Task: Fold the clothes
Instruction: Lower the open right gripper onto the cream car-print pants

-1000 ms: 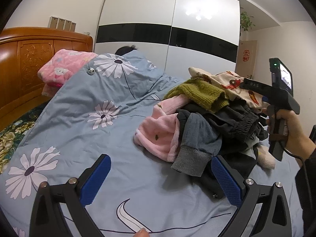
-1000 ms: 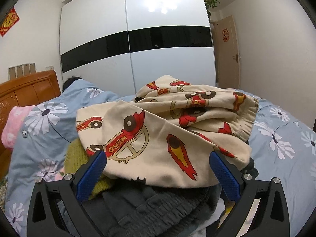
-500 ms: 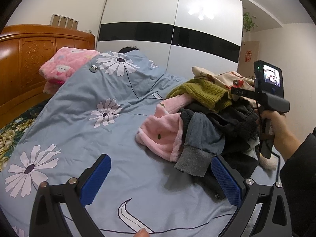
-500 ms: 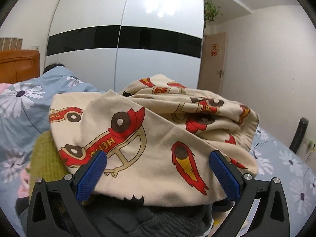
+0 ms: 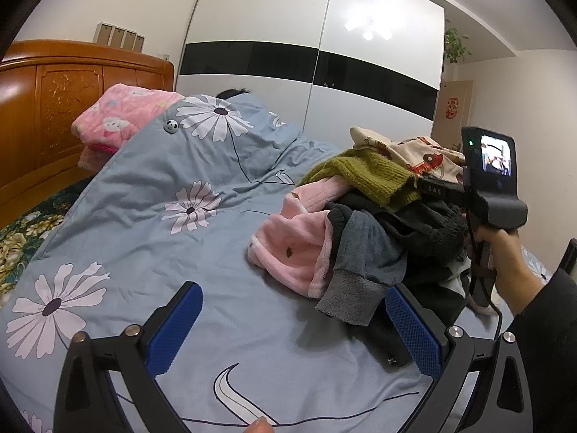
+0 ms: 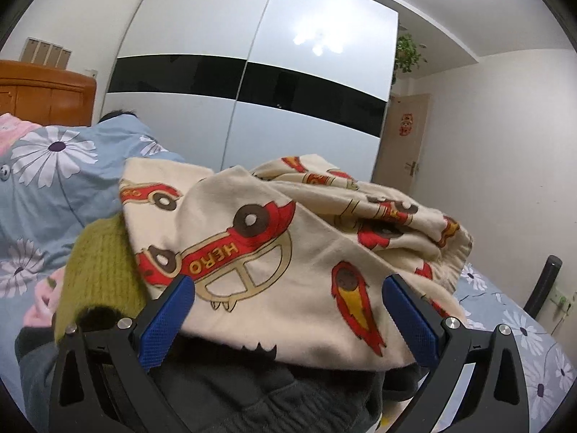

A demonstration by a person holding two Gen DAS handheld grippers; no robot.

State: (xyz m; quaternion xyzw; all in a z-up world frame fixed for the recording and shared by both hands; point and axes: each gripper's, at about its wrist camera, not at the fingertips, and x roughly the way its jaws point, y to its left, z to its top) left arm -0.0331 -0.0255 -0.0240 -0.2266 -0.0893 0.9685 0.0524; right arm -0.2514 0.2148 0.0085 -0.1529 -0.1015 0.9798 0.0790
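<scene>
- Closing in on the pile [image 5: 378, 223] with the right gripper [image 6: 288, 317]: print garment [image 6: 288, 238] now larger in the right wrist view than a second ago, pads level with its near hem.
- Right gripper: jaws spread wide, nothing held; blue pads [image 6: 167, 321] flanking the cream car-print fabric, contact not confirmed.
- Left gripper [image 5: 292, 328]: jaws equally wide, empty, hovering low over the blue duvet [image 5: 144, 216], position nearly unchanged across the last second.
- Location of work items: unfolded heap on the duvet, to the right in the left wrist view; print garment on top, green knit [image 6: 101, 263] just under its left edge, pink fleece [image 5: 292, 245] and grey items [image 5: 364, 252] lower down.
- Right hand [image 5: 501, 249] on the tool handle beside the heap, closer to it than before.
- Task status: no garment separated or folded yet; judged as the first pick.
- Next requirement, as a judgement: closing on a single layer of the top garment only, to avoid dragging the knit along.
- Clear duvet area ahead of the left gripper suited as a folding surface.
</scene>
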